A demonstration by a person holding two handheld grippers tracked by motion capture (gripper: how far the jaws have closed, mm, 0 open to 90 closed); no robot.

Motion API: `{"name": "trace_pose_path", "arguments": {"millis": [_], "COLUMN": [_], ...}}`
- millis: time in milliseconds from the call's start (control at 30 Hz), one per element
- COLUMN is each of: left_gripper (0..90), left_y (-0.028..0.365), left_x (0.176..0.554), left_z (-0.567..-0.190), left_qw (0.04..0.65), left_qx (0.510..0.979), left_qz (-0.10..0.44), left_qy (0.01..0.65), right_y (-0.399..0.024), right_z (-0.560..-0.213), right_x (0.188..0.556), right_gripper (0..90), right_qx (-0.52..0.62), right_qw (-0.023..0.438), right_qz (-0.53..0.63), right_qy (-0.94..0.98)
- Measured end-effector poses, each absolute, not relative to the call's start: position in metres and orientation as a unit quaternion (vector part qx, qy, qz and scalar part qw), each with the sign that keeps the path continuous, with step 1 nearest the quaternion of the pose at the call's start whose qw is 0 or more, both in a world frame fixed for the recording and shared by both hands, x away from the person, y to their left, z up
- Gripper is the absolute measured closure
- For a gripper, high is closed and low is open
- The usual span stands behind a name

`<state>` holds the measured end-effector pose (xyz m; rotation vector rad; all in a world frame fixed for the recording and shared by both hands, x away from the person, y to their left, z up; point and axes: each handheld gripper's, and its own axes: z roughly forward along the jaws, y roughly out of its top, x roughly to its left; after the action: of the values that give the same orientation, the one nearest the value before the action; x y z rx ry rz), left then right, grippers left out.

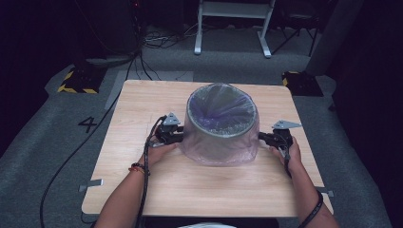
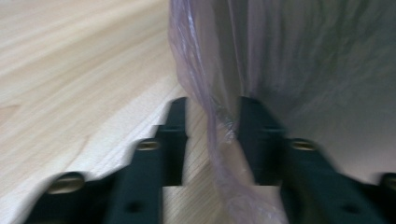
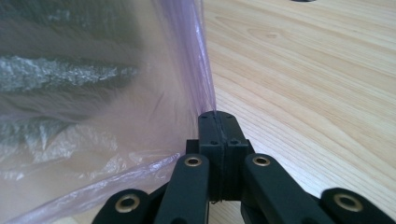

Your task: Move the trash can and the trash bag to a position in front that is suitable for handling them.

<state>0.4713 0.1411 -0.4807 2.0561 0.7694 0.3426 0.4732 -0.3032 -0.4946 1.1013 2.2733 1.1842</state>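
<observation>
Evidently, to draw the bag (image 1: 221,142) down over the bin (image 1: 221,111) standing between them on the surface (image 1: 142,99), the right claw (image 3: 218,122) is pinched on its film, while the left claw (image 2: 212,116) stands parted, film loose between its jaws.

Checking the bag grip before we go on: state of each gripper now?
Left gripper: open, a fold of the purple bag hangs between its jaws, not pinched.
Right gripper: shut on the bag's film at the bin's side.
</observation>
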Motion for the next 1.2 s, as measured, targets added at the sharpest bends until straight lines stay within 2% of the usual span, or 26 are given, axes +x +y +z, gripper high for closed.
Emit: {"name": "trace_pose_path", "arguments": {"millis": [33,167,267,400,567,833,900,1200], "left_gripper": [55.9,29.7,16.2,15.5,15.6,15.9,15.9,15.9], "left_y": [0.142,0.145,0.15,0.157,0.156,0.155,0.155,0.16], "left_x": [0.468,0.457,0.451,0.436,0.42,0.401,0.399,0.385], "left_z": [-0.479,-0.472,-0.467,-0.462,-0.461,-0.475,-0.478,-0.494], "left_qw": [0.442,0.429,0.436,0.455,0.439,0.412,0.408,0.385], "left_qx": [0.83,0.831,0.829,0.827,0.837,0.856,0.862,0.873], "left_qz": [0.146,0.17,0.145,0.153,0.174,0.155,0.132,0.12], "left_qy": [0.307,0.31,0.318,0.293,0.276,0.272,0.272,0.275], "right_y": [-0.305,-0.312,-0.315,-0.318,-0.32,-0.321,-0.319,-0.316], "right_z": [-0.495,-0.493,-0.492,-0.489,-0.486,-0.481,-0.476,-0.465], "right_x": [0.472,0.469,0.467,0.462,0.459,0.454,0.45,0.442], "right_gripper": [90.0,89.7,87.0,80.0,67.4,32.8,30.1,23.9], "right_qx": [0.391,0.396,0.395,0.386,0.376,0.366,0.356,0.341], "right_qw": [0.176,0.18,0.185,0.193,0.197,0.21,0.216,0.216], "right_qz": [0.419,0.42,0.423,0.432,0.431,0.427,0.431,0.449], "right_qy": [0.801,0.796,0.794,0.792,0.796,0.8,0.8,0.797]}}
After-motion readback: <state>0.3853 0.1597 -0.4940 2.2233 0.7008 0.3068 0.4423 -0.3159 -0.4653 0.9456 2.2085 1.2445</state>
